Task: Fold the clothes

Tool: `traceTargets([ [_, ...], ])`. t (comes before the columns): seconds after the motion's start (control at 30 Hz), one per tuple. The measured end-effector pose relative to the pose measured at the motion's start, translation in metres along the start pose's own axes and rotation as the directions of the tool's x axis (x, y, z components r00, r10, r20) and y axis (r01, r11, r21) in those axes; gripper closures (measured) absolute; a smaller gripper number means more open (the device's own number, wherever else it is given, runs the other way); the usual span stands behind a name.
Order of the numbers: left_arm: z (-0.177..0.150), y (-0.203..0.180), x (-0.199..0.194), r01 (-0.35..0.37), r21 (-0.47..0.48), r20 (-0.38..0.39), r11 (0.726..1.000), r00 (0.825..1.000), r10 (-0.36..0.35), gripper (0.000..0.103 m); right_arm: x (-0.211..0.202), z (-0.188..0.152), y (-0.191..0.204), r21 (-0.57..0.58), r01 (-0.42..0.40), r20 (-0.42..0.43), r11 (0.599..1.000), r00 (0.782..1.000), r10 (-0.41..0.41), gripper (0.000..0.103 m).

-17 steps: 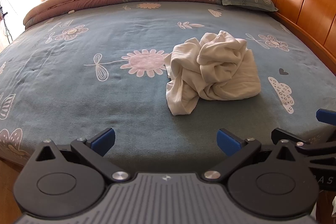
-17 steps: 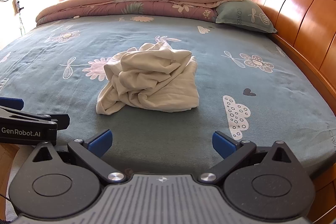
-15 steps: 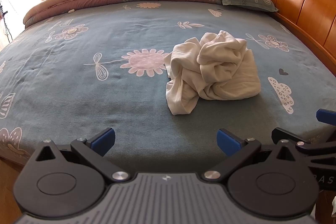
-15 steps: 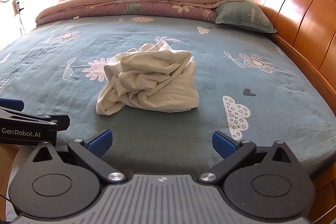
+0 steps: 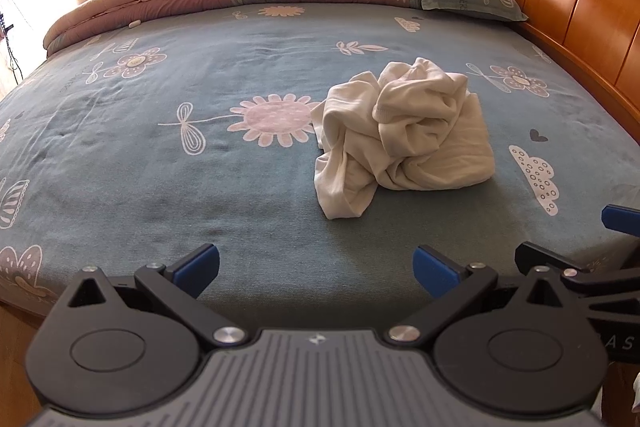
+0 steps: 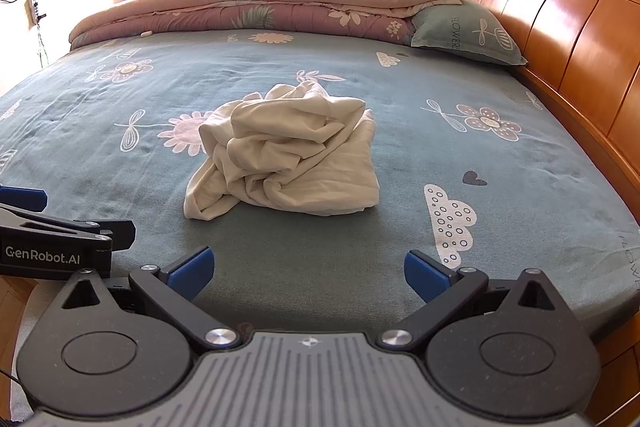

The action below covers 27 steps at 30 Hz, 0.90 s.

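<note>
Nothing is shifting since earlier: both grippers, left gripper [image 5: 316, 267] and right gripper [image 6: 309, 269], are hovering wide open, empty, well short of the crumpled white garment [image 5: 404, 135]; only the right view is showing the "GenRobot.AI" lettering [image 6: 42, 255].

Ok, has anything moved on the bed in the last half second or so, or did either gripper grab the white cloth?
Nothing visibly changed. The crumpled white cloth lies in the same heap on the blue bedsheet, and the left gripper and the right gripper both hang open and empty short of it.

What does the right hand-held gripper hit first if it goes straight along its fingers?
Probably the bare blue bedsheet just short of the crumpled white garment. The right hand-held gripper is open and empty; depth is uncertain.
</note>
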<state>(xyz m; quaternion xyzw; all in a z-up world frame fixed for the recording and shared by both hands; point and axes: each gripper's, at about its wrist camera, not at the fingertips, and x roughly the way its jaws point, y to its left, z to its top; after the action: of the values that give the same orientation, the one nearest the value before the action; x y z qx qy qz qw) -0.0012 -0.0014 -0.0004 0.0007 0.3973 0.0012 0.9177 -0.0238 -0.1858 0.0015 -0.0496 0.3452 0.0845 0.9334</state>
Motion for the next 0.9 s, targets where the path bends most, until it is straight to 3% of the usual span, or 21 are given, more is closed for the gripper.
traceTargets([
  [0.9,0.0011,-0.0036,0.0051,-0.01,0.004,-0.012,1.0,1.0,0.01,0.001,0.005,0.0023,-0.001,0.002,0.001,-0.01,1.0,1.0,-0.001,0.0],
])
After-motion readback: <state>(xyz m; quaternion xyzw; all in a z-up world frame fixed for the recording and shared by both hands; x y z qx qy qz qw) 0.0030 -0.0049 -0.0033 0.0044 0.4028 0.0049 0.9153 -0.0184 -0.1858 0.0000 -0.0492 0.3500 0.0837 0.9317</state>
